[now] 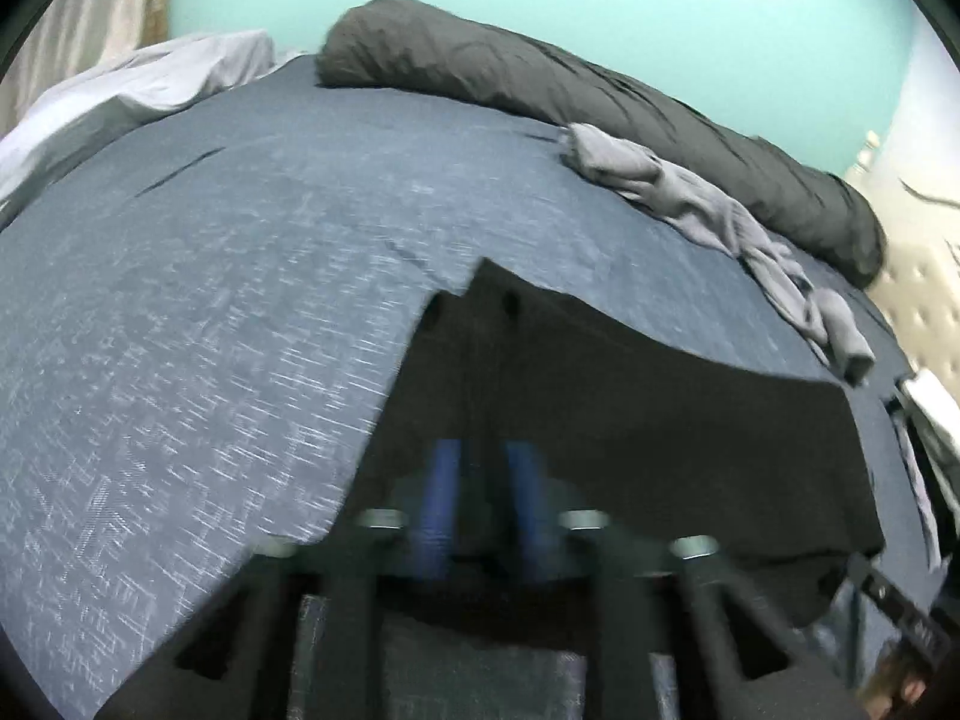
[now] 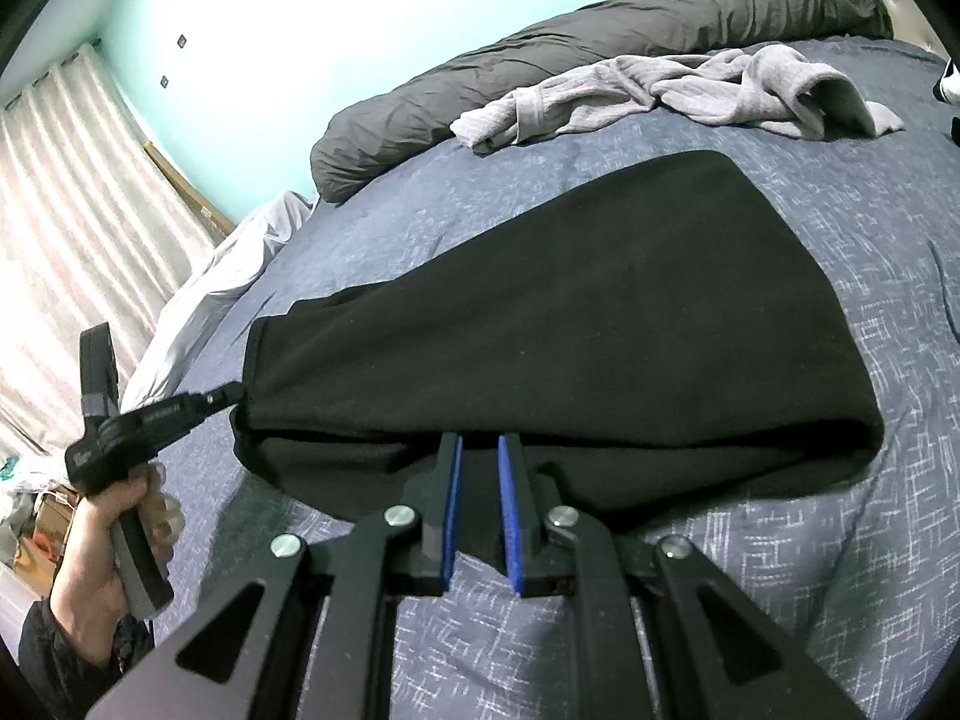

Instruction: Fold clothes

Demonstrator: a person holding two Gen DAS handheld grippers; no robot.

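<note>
A black garment (image 2: 570, 312) lies folded flat on the blue bedspread (image 2: 840, 570). My right gripper (image 2: 480, 441) sits at its near folded edge, the blue pads close together with black cloth pinched between them. In the right wrist view my left gripper (image 2: 231, 393), held by a hand (image 2: 102, 546), has its tips at the garment's left end. In the blurred left wrist view the left gripper (image 1: 483, 450) has its blue pads apart over the black garment (image 1: 630, 420), and nothing looks pinched.
A crumpled grey garment (image 2: 660, 90) lies beyond the black one, in front of a rolled dark grey duvet (image 2: 600, 36) along the turquoise wall. A pale sheet (image 1: 120, 90) hangs off the bed's far left. Curtains (image 2: 72, 210) stand at the left.
</note>
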